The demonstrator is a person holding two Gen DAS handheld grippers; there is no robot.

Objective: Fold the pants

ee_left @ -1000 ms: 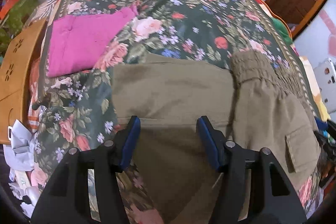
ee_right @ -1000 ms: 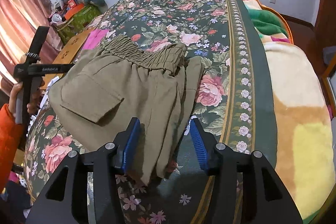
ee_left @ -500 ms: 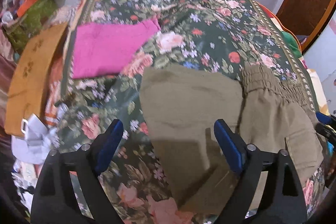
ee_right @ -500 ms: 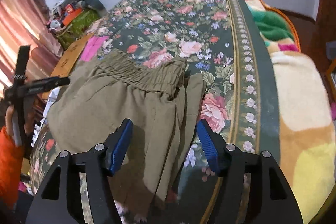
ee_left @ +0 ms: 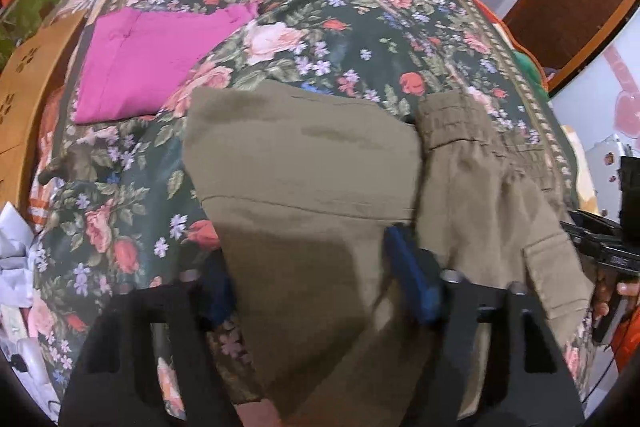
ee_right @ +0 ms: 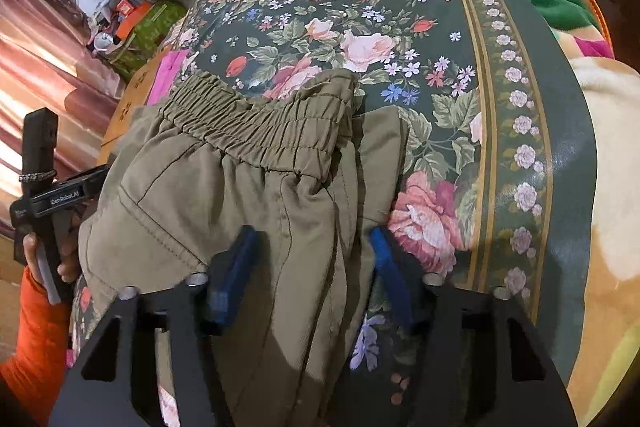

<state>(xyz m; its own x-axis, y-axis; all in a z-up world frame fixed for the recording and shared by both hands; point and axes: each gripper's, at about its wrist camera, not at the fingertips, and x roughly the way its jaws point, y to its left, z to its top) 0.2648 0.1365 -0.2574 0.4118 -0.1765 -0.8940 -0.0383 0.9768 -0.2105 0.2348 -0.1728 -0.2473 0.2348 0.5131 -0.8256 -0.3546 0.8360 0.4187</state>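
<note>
- Since half a second ago, your left tool has come closer in over the pants; olive cloth now covers its left finger, and its fingers, wide apart then, stand nearer together.
- Your left tool: the right blue pad shows at lower centre right of the left wrist view, the left pad sits in shadow under the cloth. The fingers are apart with fabric lying between them; you cannot tell from this view whether they press it.
- Your right tool has likewise moved forward, so the pants fill more of the lower centre of the right wrist view. Its fingers stand apart, one blue pad against the cloth on the left, the other at the cloth's right edge; no clamp is visible.
- Pants position: they lie on the floral bedspread, a folded leg panel at centre of the left wrist view, the elastic waistband at centre of the right wrist view, bunched and slightly raised.
- A cargo pocket shows at lower right of the left wrist view.
- A pink folded cloth lies at upper left of the left wrist view, apart from the pants.
- A multicoloured blanket lies beside the bedspread along the right edge of the right wrist view.
- The left wrist view is motion-blurred in its lower part.
</note>
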